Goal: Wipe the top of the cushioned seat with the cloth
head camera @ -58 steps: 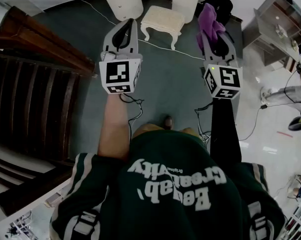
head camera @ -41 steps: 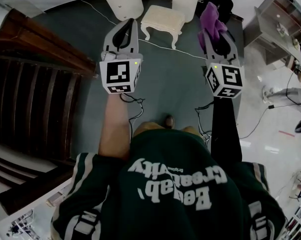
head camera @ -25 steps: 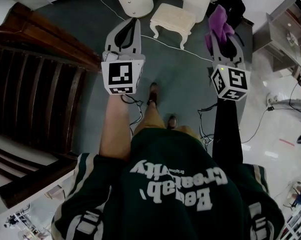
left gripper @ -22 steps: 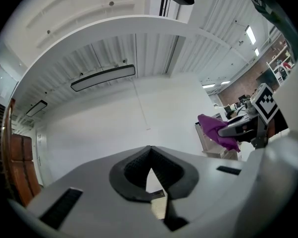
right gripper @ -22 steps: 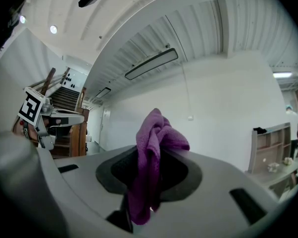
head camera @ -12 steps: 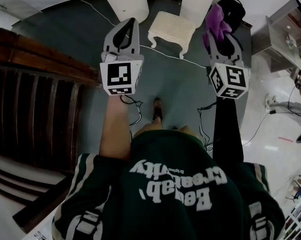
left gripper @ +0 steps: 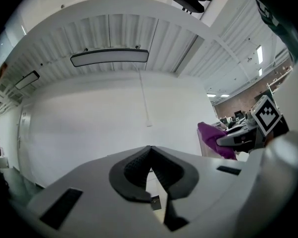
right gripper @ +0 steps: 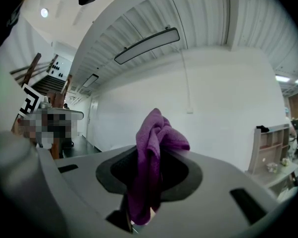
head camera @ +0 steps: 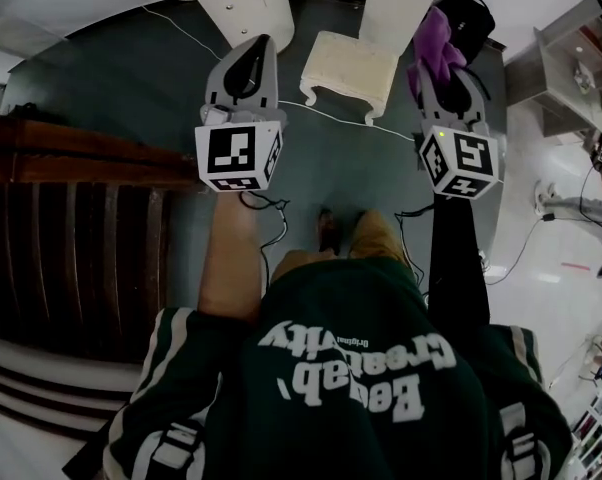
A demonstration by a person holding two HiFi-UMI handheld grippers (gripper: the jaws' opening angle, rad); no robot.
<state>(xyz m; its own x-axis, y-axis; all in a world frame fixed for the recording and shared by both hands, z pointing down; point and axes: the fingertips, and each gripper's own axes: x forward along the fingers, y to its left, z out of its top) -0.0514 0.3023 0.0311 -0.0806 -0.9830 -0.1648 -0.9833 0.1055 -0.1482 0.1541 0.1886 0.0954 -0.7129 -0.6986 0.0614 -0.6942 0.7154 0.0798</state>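
Two hand-held grippers are raised ahead of the person, both well clear of the work.

In the head view, the left gripper (head camera: 262, 48) shows its grey jaws drawn together to a point. The right gripper (head camera: 445, 66) has a crumpled purple cloth (head camera: 436, 36) sprouting from its tips. The cream cushioned stool (head camera: 353, 60), squarish with curved legs and a pale, finely textured top, stands on the dark grey-green carpet (head camera: 361, 173) further ahead. It lies between the two tools and is well apart from the cloth. A white cabinet (head camera: 246, 8) stands just beyond it.

The left gripper view shows the ribbed dark pads meeting at the tip with nothing between them, so this tool is closed and empty. The cloth shows off to the right.

In the right gripper view the jaws are clamped on a fold of the cloth (right gripper: 153, 157). A bunched lobe rises past the tips and a tail hangs down below them.

The cloth looks light, limp and fleecy, likely to bunch rather than spread, so that loose lobe beyond the tips is the part to press on the seat. The padding should give a little under it. The stool seems light enough to slide, and its firm rim or a leg is where I would steady it with the free tool.
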